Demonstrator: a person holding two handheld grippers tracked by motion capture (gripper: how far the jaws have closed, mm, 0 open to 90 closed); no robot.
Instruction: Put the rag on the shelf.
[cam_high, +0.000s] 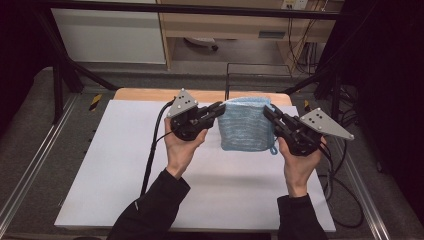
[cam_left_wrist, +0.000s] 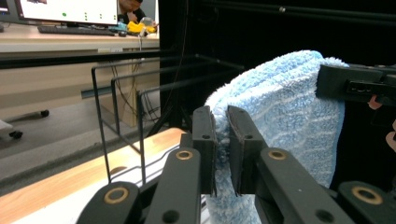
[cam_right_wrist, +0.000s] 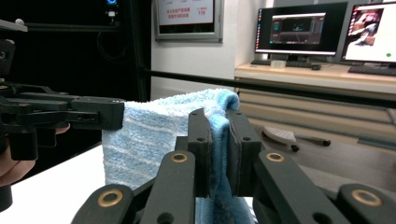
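A light blue towel (cam_high: 246, 125) hangs in the air over the white bench (cam_high: 125, 165), stretched between two grippers. The left gripper (cam_high: 218, 109) has its jaws closed on the towel's upper left corner; the right gripper (cam_high: 268, 112) clamps the upper right corner the same way — cloth pinched between both pairs (a small loop dangles at the lower right). A black wire rack (cam_left_wrist: 126, 112) stands behind.

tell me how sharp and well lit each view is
High view: soft overall, evenly lit white table sheet, dark corners. Left gripper view: fluffy light-blue striped towel crisp against black, left gripper sharp. Right gripper view: right gripper clear, bright monitors slightly soft.
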